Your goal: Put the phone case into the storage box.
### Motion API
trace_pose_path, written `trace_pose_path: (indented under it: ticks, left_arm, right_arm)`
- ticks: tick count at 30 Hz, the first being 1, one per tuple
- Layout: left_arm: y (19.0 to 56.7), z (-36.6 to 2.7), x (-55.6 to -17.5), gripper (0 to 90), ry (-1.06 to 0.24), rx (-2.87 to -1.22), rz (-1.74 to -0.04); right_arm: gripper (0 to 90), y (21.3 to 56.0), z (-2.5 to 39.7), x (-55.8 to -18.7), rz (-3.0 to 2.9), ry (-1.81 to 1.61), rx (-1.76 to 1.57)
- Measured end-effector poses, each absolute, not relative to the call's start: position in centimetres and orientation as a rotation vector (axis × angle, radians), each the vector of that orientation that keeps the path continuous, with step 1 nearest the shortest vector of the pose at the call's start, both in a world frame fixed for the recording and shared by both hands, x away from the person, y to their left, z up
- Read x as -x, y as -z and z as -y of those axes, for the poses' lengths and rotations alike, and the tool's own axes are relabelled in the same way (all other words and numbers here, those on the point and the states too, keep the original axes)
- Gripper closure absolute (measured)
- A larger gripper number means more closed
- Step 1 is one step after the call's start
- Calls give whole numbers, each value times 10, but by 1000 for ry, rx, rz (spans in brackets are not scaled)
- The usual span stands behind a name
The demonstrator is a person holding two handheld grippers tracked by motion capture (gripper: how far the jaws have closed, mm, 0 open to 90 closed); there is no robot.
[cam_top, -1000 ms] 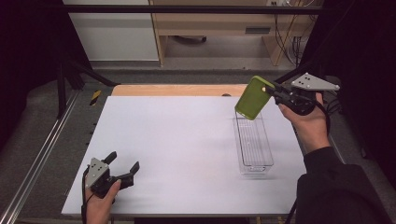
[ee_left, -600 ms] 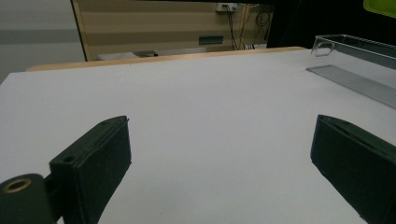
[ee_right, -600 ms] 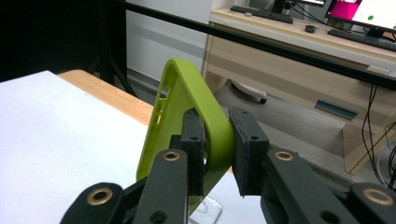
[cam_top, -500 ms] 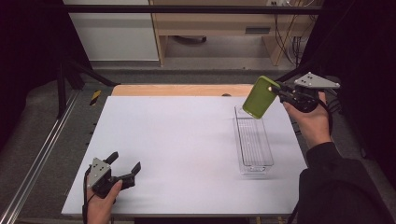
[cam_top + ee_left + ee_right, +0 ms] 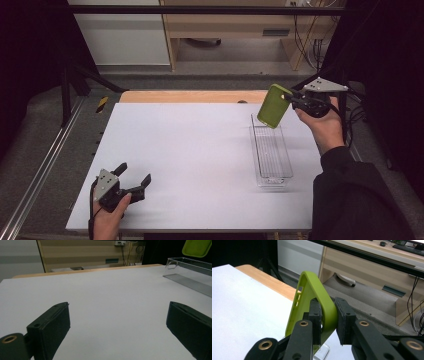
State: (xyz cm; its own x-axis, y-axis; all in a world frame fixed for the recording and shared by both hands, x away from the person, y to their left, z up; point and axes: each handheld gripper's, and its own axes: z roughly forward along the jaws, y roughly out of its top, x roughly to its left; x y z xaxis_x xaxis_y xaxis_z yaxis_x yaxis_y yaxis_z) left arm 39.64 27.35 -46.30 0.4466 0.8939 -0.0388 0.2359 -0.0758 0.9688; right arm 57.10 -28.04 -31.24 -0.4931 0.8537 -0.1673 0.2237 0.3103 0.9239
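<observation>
**Ana:** Right gripper (image 5: 294,101) first: its jaws are clamped on one edge of the green phone case (image 5: 273,106); the case juts out ahead of the jaws, tilted, in the air above the far end of the clear tray (image 5: 271,150) that lies below the gripper.

**Ben:** How sure is that hold?

**Ana:** Not very, I'd judge; in the right gripper view the pads pinch only the rounded rim of the case (image 5: 312,302), and most of its body hangs free beyond them; a soft, curved shell gripped at one edge could pivot between the pads, or slip out if the wrist turns fast.

**Ben:** And if it does slip?

**Ana:** It would likely fall onto the tray's rim or onto the white table (image 5: 190,150) beside it, not into the tray; the tray is narrow, so a tilted case could also catch on a wall and sit propped instead of lying flat.

**Ben:** Could the tray itself move?

**Ana:** Probably; it looks light and nothing holds it; a case pressed down against its wall might shove or tip it.

**Ben:** The other hand?

**Ana:** Left gripper (image 5: 131,176) rests low on the near corner of the table, jaws spread wide with nothing between them; it is well apart from the tray, too far to steady it.
</observation>
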Motion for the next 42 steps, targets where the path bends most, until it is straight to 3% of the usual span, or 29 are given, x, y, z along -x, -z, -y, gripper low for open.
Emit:
trace_pose_path:
  ticks: [42]
  left_arm:
    - [466, -272, -399, 48, -721, -1603, -1016]
  right_arm:
    - [764, 366, 275, -600, -1989, -1099, -1006]
